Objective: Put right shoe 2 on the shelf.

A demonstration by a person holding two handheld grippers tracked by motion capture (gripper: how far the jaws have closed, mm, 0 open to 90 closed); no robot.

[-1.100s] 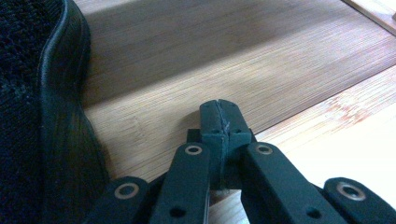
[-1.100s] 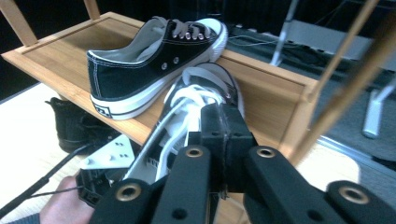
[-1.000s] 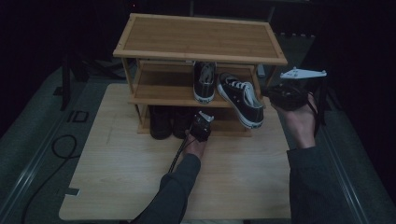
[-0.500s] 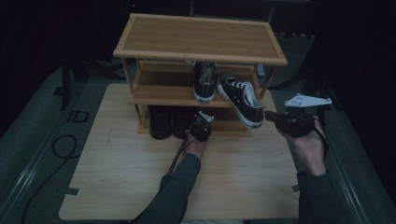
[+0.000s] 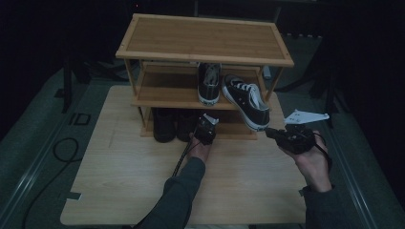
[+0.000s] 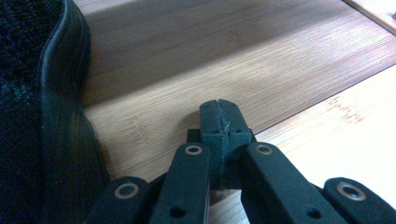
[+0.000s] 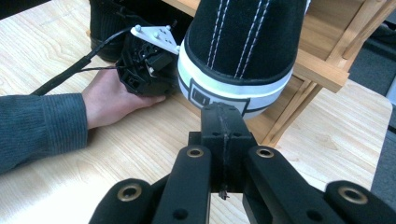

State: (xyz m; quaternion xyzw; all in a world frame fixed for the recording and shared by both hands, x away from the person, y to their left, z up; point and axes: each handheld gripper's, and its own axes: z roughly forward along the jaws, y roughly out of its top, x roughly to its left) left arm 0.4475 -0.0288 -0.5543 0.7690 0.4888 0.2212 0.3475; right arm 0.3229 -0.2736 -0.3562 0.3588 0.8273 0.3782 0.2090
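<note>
- While my right gripper sits at lower centre of its own view, jaws pressed together on nothing, the sneaker heel hangs off the rack just above it.
- My left gripper, likewise clamped empty, rests at the bottom shelf beside a black shoe.

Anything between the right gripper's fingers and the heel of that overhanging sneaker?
Nothing: in the right gripper view the right gripper, shut, points at the sneaker heel, with no object between.
</note>
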